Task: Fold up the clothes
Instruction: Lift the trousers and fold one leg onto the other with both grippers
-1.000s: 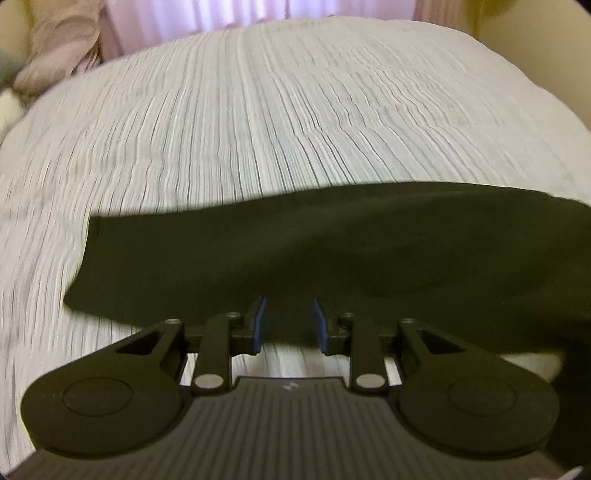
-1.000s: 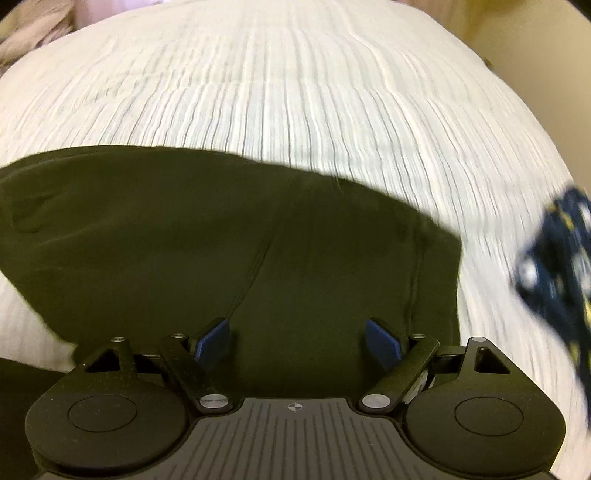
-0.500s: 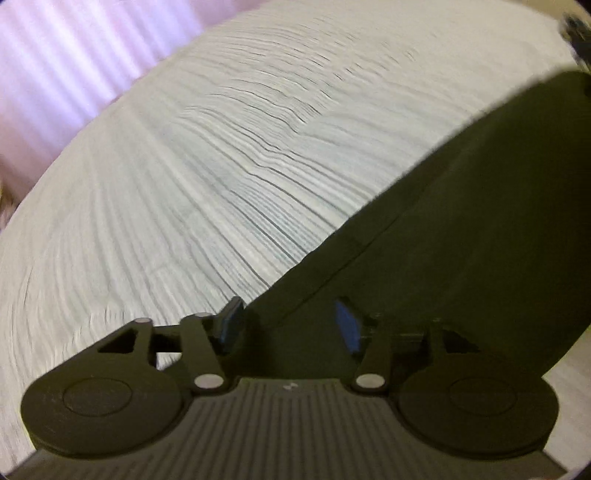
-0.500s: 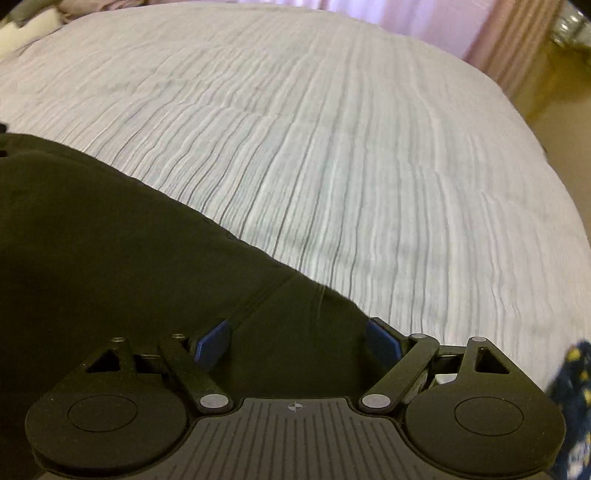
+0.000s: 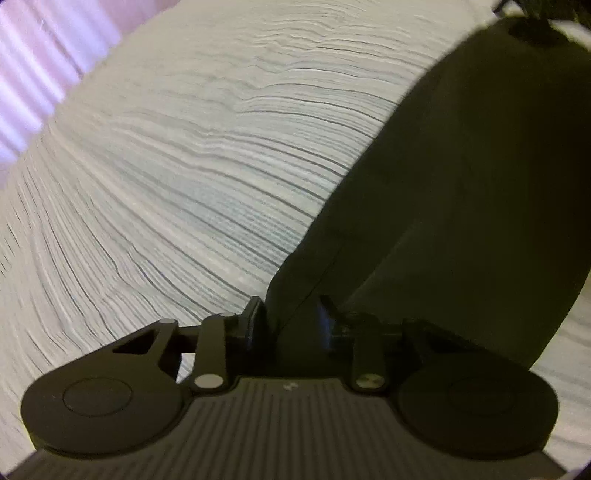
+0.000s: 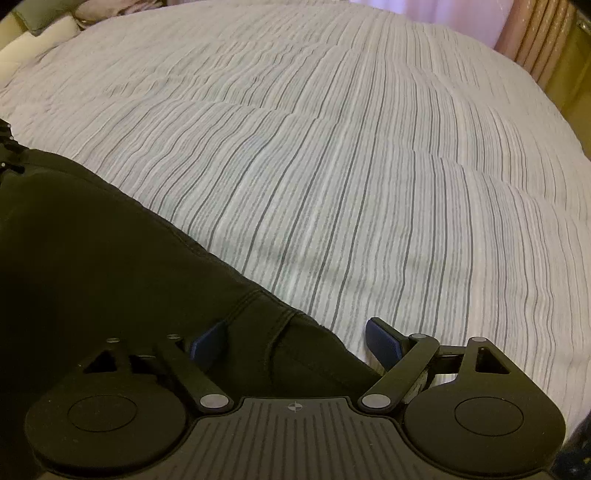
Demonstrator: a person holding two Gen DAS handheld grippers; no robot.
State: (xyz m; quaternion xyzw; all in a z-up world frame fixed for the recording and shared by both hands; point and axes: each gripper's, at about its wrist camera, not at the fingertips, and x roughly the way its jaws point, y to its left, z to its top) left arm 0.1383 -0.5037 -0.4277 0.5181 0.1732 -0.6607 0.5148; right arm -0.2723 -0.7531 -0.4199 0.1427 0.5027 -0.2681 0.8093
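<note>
A dark olive garment (image 5: 461, 192) lies on the striped bed cover (image 5: 184, 184). In the left wrist view its corner sits between the jaws of my left gripper (image 5: 290, 314), which stand a little apart around the cloth. In the right wrist view the same garment (image 6: 92, 266) fills the lower left, its seamed corner lying between the wide-open jaws of my right gripper (image 6: 295, 339). The right pad (image 6: 382, 341) is over bare cover, clear of the cloth.
The striped bed cover (image 6: 351, 166) stretches far ahead. Pink curtains (image 5: 33, 85) hang at the far side, also seen in the right wrist view (image 6: 535, 40). Pillows or bedding (image 6: 48, 29) lie at the far left corner. The other gripper's dark shape (image 5: 532, 22) shows at the garment's far end.
Both grippers have swung toward opposite corners of the garment. The left jaws widened slightly from a second ago. The patterned blue cloth has left the right view.
</note>
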